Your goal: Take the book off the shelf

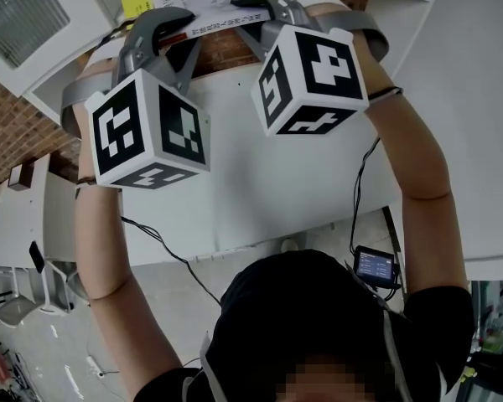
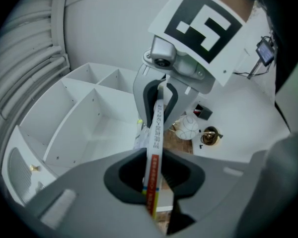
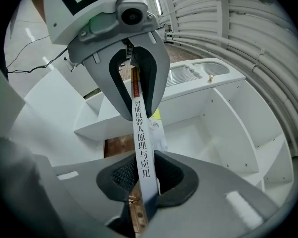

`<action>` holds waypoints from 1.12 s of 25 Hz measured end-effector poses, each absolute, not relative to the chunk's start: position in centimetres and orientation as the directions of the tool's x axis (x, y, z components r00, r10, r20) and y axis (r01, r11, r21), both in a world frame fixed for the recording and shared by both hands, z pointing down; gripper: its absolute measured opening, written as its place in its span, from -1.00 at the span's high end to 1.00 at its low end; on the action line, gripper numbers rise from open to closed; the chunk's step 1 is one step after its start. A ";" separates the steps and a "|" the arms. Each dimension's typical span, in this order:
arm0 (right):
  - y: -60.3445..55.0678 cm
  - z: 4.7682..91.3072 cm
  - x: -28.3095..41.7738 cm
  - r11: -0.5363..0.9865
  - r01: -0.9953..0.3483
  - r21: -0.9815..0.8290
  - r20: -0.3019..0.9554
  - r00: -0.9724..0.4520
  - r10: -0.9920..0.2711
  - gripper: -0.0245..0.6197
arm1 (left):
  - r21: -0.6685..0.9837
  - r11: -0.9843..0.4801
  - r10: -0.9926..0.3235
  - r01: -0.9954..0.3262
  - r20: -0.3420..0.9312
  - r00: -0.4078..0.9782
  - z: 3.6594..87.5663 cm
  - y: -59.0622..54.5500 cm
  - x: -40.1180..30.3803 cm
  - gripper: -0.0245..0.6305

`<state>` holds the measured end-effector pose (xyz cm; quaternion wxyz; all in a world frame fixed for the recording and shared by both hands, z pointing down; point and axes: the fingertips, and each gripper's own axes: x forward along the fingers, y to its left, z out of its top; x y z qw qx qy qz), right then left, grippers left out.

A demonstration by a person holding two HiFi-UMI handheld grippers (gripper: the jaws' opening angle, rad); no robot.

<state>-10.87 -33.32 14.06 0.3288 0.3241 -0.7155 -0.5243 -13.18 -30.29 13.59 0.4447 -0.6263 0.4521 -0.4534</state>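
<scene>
A thin white book (image 1: 208,5) with a red and yellow spine end is held level between both grippers, up in front of the person. In the left gripper view its spine (image 2: 155,143) runs straight out from my left gripper (image 2: 152,180), whose jaws are shut on the near end. The right gripper (image 2: 161,90) clamps the far end. The right gripper view shows the spine's black lettering (image 3: 141,150) pinched in my right gripper (image 3: 144,185), with the left gripper (image 3: 134,76) on the other end. The head view shows the left gripper (image 1: 163,25) and right gripper (image 1: 267,2) behind their marker cubes.
A white shelf unit with open compartments (image 2: 87,118) lies beyond the book and also shows as the shelf (image 3: 223,128). A white table (image 1: 260,191) carries black cables and a small screen device (image 1: 375,266). A white globe (image 2: 187,128) and a gold ornament (image 2: 210,135) stand on a white surface.
</scene>
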 end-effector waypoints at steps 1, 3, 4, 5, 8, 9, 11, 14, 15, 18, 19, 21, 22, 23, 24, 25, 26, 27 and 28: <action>-33.1 14.0 -10.8 0.233 -0.121 0.965 0.124 -0.572 -0.810 0.69 | -0.968 -0.190 -0.970 -0.161 0.160 0.182 13.6 -30.1 -13.1 0.70; -32.7 14.1 -10.8 0.225 -0.120 0.967 0.119 -0.569 -0.814 0.70 | -0.969 -0.186 -0.970 -0.163 0.154 0.187 13.6 -29.6 -13.1 0.70; -32.5 14.1 -10.7 0.225 -0.118 0.967 0.120 -0.567 -0.815 0.70 | -0.968 -0.186 -0.970 -0.165 0.154 0.189 13.7 -29.4 -13.1 0.70; -32.4 14.1 -10.7 0.225 -0.116 0.967 0.122 -0.564 -0.817 0.70 | -0.968 -0.188 -0.969 -0.169 0.155 0.190 13.7 -29.3 -13.1 0.70; -32.1 14.2 -10.8 0.229 -0.115 0.966 0.128 -0.559 -0.819 0.70 | -0.965 -0.195 -0.968 -0.173 0.161 0.193 13.8 -29.1 -13.2 0.70; -31.9 14.3 -10.8 0.231 -0.115 0.966 0.129 -0.558 -0.820 0.70 | -0.965 -0.198 -0.967 -0.174 0.163 0.195 14.0 -28.9 -13.1 0.70; -31.6 14.6 -10.7 0.233 -0.112 0.966 0.134 -0.556 -0.820 0.70 | -0.963 -0.205 -0.965 -0.175 0.169 0.201 14.2 -28.6 -13.0 0.70; -31.3 14.8 -10.5 0.228 -0.101 0.968 0.136 -0.554 -0.821 0.70 | -0.961 -0.214 -0.962 -0.178 0.175 0.210 14.4 -28.4 -12.9 0.70; -31.2 14.9 -10.5 0.225 -0.096 0.969 0.136 -0.555 -0.821 0.70 | -0.959 -0.219 -0.961 -0.178 0.180 0.212 14.5 -28.3 -12.8 0.70; -30.8 15.1 -10.2 0.231 -0.091 0.969 0.141 -0.562 -0.815 0.70 | -0.954 -0.242 -0.955 -0.175 0.203 0.215 14.7 -27.9 -12.6 0.70; -30.9 15.2 -10.2 0.237 -0.096 0.967 0.143 -0.564 -0.813 0.70 | -0.955 -0.244 -0.955 -0.169 0.206 0.213 14.6 -28.0 -12.6 0.70; -31.3 15.7 -10.4 0.275 -0.105 0.956 0.168 -0.573 -0.802 0.70 | -0.954 -0.256 -0.953 -0.155 0.223 0.204 15.0 -28.4 -12.8 0.70; -31.5 16.4 -10.5 0.305 -0.104 0.947 0.192 -0.578 -0.793 0.70 | -0.949 -0.274 -0.949 -0.153 0.242 0.201 15.6 -28.6 -12.8 0.70; -31.6 17.2 -10.6 0.330 -0.100 0.939 0.214 -0.580 -0.786 0.70 | -0.943 -0.294 -0.944 -0.154 0.261 0.202 16.4 -28.7 -12.9 0.70; -31.7 18.0 -10.6 0.347 -0.095 0.933 0.232 -0.579 -0.781 0.70 | -0.937 -0.311 -0.939 -0.158 0.277 0.203 17.2 -28.8 -12.9 0.70; -31.8 18.7 -10.6 0.359 -0.090 0.929 0.245 -0.576 -0.780 0.70 | -0.932 -0.324 -0.935 -0.164 0.289 0.205 17.8 -28.9 -12.9 0.70; -31.9 19.2 -10.5 0.366 -0.085 0.927 0.255 -0.572 -0.780 0.69 | -0.927 -0.334 -0.932 -0.171 0.297 0.206 18.4 -29.0 -12.8 0.70; -32.0 19.7 -10.6 0.372 -0.081 0.925 0.263 -0.570 -0.779 0.69 | -0.923 -0.341 -0.930 -0.177 0.304 0.204 18.9 -29.0 -12.9 0.70; -32.0 20.3 -10.7 0.377 -0.078 0.923 0.270 -0.569 -0.777 0.70 | -0.921 -0.346 -0.929 -0.181 0.309 0.203 19.5 -29.1 -12.9 0.70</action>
